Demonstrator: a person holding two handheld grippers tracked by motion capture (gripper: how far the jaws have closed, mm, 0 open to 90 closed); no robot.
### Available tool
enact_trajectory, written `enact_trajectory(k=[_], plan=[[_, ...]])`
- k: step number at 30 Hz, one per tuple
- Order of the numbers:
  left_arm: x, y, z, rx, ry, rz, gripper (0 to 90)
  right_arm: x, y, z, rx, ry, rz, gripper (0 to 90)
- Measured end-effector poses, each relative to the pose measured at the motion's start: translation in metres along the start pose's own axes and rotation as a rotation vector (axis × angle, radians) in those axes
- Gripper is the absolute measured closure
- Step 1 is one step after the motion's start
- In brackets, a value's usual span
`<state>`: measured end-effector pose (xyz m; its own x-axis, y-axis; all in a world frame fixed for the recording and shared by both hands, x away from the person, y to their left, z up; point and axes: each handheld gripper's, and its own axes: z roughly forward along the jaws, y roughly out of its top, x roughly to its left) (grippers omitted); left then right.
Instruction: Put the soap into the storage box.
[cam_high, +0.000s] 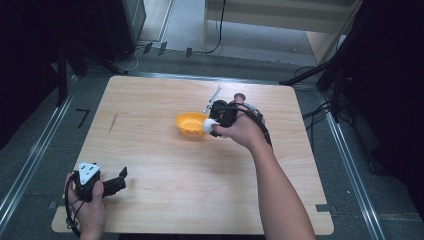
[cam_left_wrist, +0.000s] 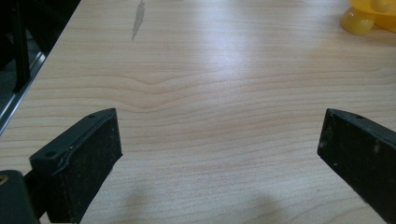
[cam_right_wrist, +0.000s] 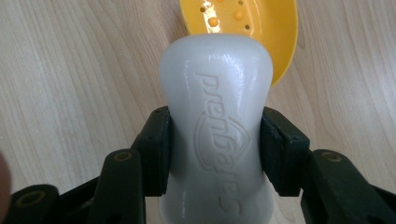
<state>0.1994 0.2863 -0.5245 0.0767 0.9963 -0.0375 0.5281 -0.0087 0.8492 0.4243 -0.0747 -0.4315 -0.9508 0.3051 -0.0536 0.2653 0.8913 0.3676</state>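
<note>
Right gripper (cam_right_wrist: 215, 140), jaws clamped on a white soap bar (cam_right_wrist: 217, 126), holds it at the near rim of the yellow perforated dish (cam_right_wrist: 261, 28); pickup appears complete, placement remains. Left gripper (cam_left_wrist: 219, 154), jaws spread, rests over the worktop (cam_left_wrist: 196, 70).

Embossed "Safeguard" on white soap bar (cam_right_wrist: 215, 135)

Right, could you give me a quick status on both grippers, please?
Right gripper shut on white soap bar, beside yellow dish. Left gripper open over bare table. Path unobstructed.
</note>
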Motion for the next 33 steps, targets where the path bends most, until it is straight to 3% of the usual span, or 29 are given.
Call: enact_trajectory(k=[17,22,33], plan=[[0.000,0.000,0.000,-0.003,-0.004,-0.005,0.0,-0.004,0.024,0.005,-0.009,0.013,-0.024,50.9],[0.000,0.000,0.000,-0.004,-0.009,-0.007,0.0,-0.008,0.032,0.010,-0.002,-0.002,-0.037,50.9],[0.001,0.000,0.000,0.001,-0.016,-0.009,0.0,-0.011,0.054,0.017,0.037,-0.029,-0.104,50.9]])
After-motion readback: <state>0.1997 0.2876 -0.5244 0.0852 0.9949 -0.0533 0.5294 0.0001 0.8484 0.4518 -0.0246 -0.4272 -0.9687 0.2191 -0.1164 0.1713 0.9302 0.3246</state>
